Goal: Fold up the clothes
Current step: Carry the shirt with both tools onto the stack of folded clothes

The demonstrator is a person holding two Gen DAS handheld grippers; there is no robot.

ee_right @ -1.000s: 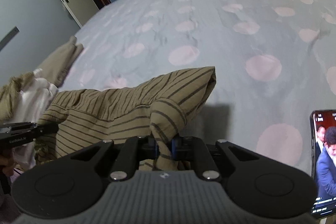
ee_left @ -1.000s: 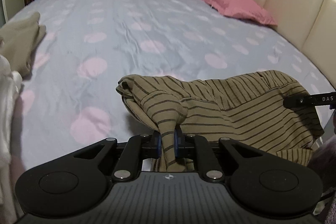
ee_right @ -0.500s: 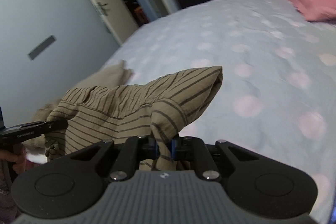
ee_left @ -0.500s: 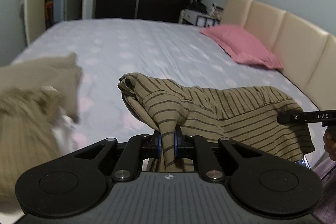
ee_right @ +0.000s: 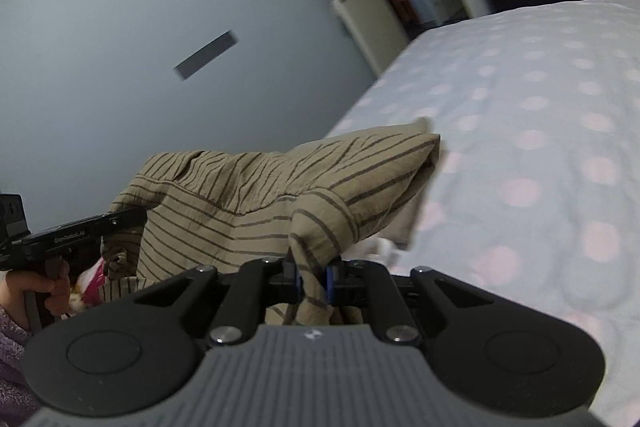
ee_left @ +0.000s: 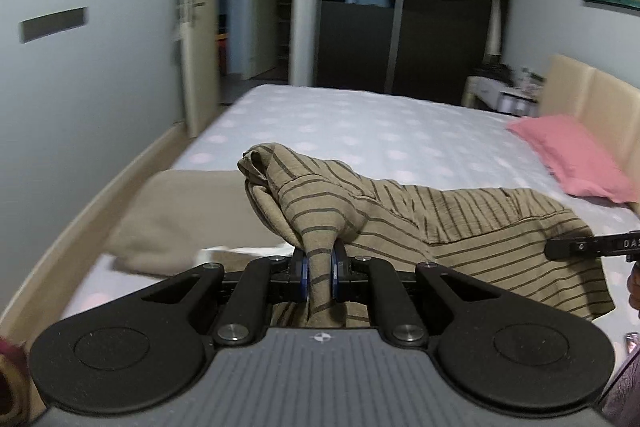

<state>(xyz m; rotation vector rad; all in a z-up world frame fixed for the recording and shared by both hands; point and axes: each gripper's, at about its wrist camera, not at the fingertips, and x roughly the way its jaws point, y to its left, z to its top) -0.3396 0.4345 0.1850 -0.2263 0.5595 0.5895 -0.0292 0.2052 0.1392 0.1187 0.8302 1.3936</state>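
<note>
**Aloft between two grippers, a striped shirt spans the bedside**

Held up above the near edge of a bed (ee_left: 360,123) with a pale grey, pink-dotted sheet, an olive-tan cotton shirt with thin dark stripes (ee_left: 460,227) hangs stretched between two hand-held tools. The left gripper (ee_left: 319,273) has its blue-padded fingers (ee_left: 303,273) pinching a bunched fold at one end of the garment; the right gripper (ee_right: 311,277) has its own fingers clamped on a similar twist of fabric at the other end. The shirt's long axis runs sideways from one gripper to the other, roughly level, with its body sagging and draping downward between them. In the left wrist view the cloth trails off to the right, where the black bar of the right tool shows at the edge; in the right wrist view it trails to the left, toward a hand (ee_right: 44,287) gripping the left tool's handle. A plain beige folded garment (ee_left: 188,219) lies on the bed behind the shirt's left end, and a pink pillow (ee_left: 576,155) rests near the cream padded headboard (ee_left: 592,95).
</note>
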